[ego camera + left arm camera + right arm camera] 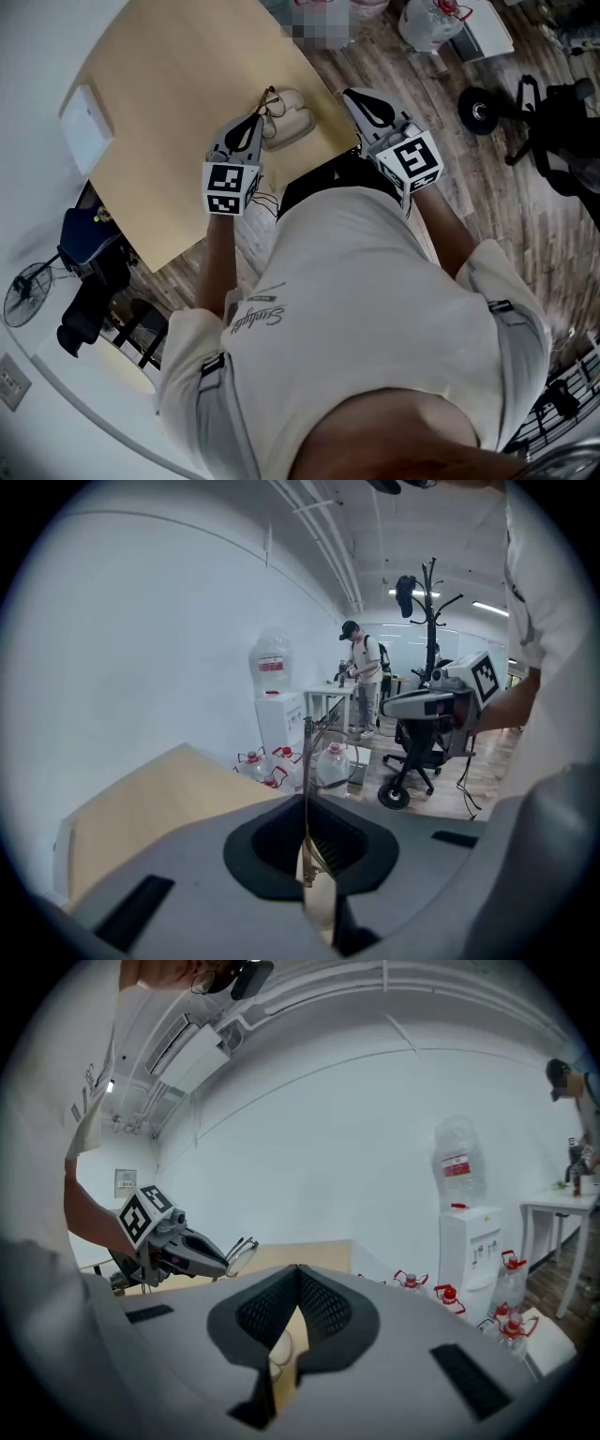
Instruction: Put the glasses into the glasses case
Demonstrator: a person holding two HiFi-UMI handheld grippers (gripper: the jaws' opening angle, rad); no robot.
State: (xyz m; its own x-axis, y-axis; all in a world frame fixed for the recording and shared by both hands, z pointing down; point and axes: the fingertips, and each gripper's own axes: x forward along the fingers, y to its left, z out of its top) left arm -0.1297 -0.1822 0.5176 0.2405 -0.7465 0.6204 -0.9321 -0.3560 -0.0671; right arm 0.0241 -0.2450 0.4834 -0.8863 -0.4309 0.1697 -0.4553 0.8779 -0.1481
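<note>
Leaning over the tan table (178, 84), the person held the glasses (323, 747) pinched in the left gripper (255, 122). Its jaws were clamped tight on a thin part of the frame, and the rest of the frame stood up beyond the tips. The pale glasses case (292, 124) lay on the table near the person's edge. It showed two rounded halves, as if open, though I could not be sure of that. The glasses hung right at the case's left end, and I could not tell whether they touched it. The right gripper (349, 94) hovered off the case's other side, apart from it, with its jaws drawn together at the tips and gripping nothing.

To my eye this was the carrying-in step: glasses in hand and brought to the case, but not yet inside. The next move probably called for lowering the frame flat into the open half, perhaps with the right gripper steadying the case, before the left let go.
</note>
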